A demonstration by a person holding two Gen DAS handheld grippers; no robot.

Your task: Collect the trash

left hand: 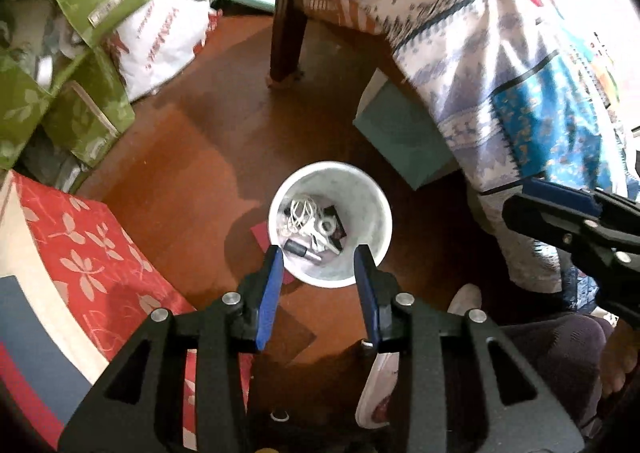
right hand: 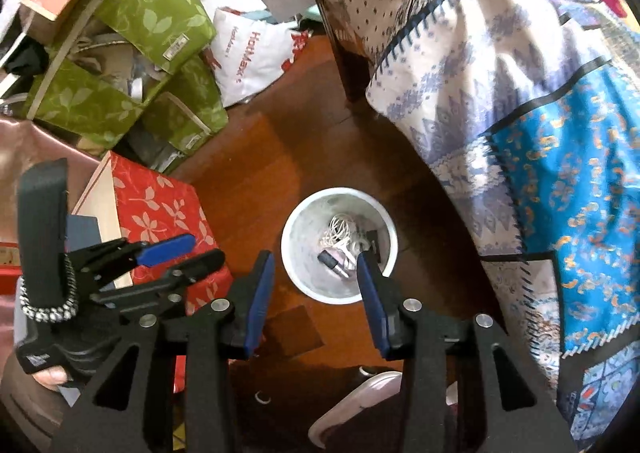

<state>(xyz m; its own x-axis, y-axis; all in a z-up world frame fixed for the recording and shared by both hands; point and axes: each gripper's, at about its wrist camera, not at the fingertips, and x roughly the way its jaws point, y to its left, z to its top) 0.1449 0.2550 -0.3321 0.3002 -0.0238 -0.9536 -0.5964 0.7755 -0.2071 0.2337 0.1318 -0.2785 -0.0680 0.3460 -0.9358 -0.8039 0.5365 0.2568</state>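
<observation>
Two parted claws (left hand: 319,253) (right hand: 316,261), bin rim (left hand: 280,193) below

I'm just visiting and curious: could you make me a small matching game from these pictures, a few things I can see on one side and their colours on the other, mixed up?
Things:
1. trash cup
2. leaf-print box beside the cup
3. stacked leaf-print boxes
4. pads of the left hand-held gripper

Colours:
A. green
B. blue
C. white
D. red

Pairs: 1-C, 2-D, 3-A, 4-B
</observation>
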